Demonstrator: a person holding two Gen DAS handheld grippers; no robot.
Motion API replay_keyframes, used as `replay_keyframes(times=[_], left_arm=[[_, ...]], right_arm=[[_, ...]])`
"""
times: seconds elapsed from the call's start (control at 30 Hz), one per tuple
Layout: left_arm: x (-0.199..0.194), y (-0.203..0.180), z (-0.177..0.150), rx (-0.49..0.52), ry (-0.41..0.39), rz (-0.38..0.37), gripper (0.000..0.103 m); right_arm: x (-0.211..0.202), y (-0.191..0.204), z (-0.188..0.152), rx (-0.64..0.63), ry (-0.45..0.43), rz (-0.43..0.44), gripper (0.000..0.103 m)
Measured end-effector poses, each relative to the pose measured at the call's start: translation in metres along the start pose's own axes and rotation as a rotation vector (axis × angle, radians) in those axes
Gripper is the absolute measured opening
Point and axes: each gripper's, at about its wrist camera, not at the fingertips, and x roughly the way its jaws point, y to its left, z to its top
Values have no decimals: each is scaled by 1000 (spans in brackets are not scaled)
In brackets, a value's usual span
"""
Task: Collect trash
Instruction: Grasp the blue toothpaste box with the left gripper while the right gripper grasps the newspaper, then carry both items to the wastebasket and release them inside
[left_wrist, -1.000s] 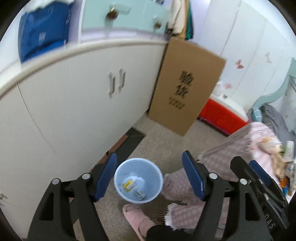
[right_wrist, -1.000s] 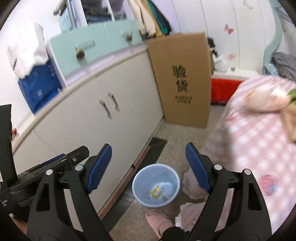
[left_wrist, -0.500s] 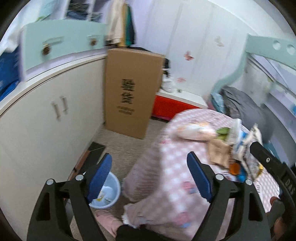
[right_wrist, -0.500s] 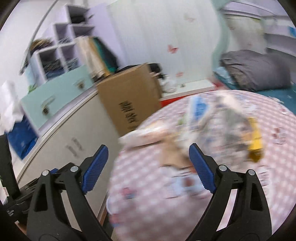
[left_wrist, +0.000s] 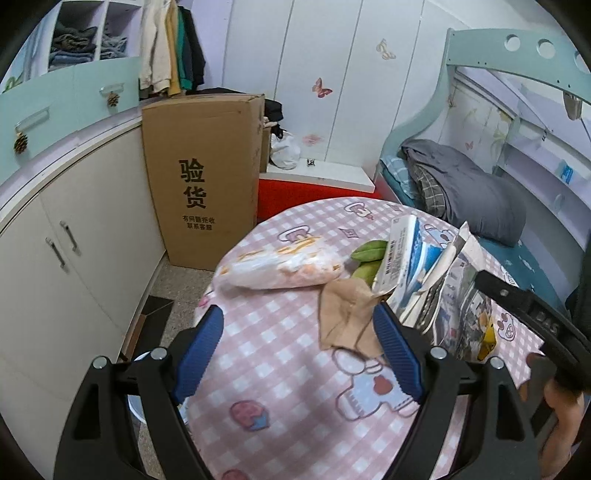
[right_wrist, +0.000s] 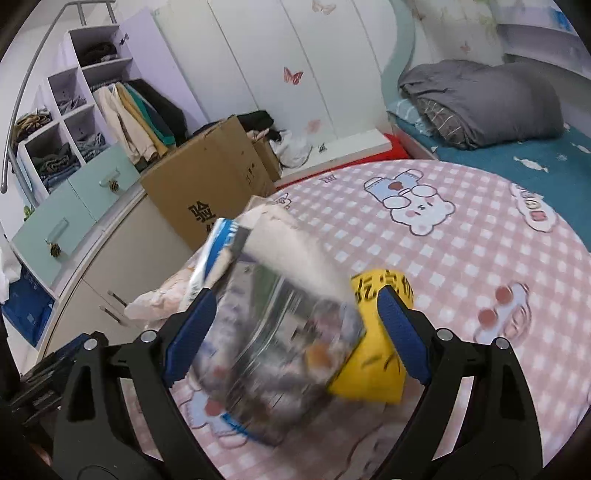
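Both hand-held grippers hover over the round table (left_wrist: 295, 369) with its pink checked cloth, and the trash is piled right there. The left hand-held gripper (left_wrist: 299, 354) stands wide apart, gripping nothing, with a crumpled brown paper bag (left_wrist: 345, 314) just beside its right finger. Past that lie a pale orange-printed plastic bag (left_wrist: 280, 266), a blue-and-white carton (left_wrist: 406, 266) and something green (left_wrist: 369, 251) tucked behind it. The right hand-held gripper (right_wrist: 291, 332) is spread wide around a blurred silvery wrapper (right_wrist: 288, 339), possibly not touching it, with a yellow packet (right_wrist: 373, 354) alongside. At the table's edge below, a pale blue bin (left_wrist: 136, 398) peeks out, contents hidden.
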Motion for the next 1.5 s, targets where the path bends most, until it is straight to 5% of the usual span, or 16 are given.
replay_keyframes(times=[0.2, 0.27, 0.33, 0.53, 0.9, 0.93, 1.07, 1.13, 1.27, 1.5], left_arm=[[18, -14, 8, 32, 11, -3, 81], [23, -16, 10, 35, 14, -10, 81], [29, -22, 13, 47, 18, -19, 81], [45, -29, 18, 37, 37, -56, 81], [70, -60, 26, 94, 26, -88, 81], [73, -64, 28, 108, 28, -88, 79], [84, -78, 31, 142, 79, -117, 36], [86, -82, 31, 150, 88, -116, 22], [68, -86, 28, 160, 32, -134, 13], [21, -63, 36, 76, -58, -164, 13]], right_arm=[[16, -6, 10, -9, 39, 51, 87], [17, -8, 12, -17, 56, 73, 78], [21, -7, 12, -28, 85, 101, 58], [13, -16, 10, -30, 61, 153, 32], [-39, -18, 16, -53, -94, 109, 24], [-42, -18, 17, -54, -105, 96, 24], [-48, -17, 19, -65, -131, 48, 24], [-50, -17, 19, -63, -137, 39, 24], [-59, -12, 20, -69, -157, 24, 23], [-87, 14, 26, -107, -195, 39, 23]])
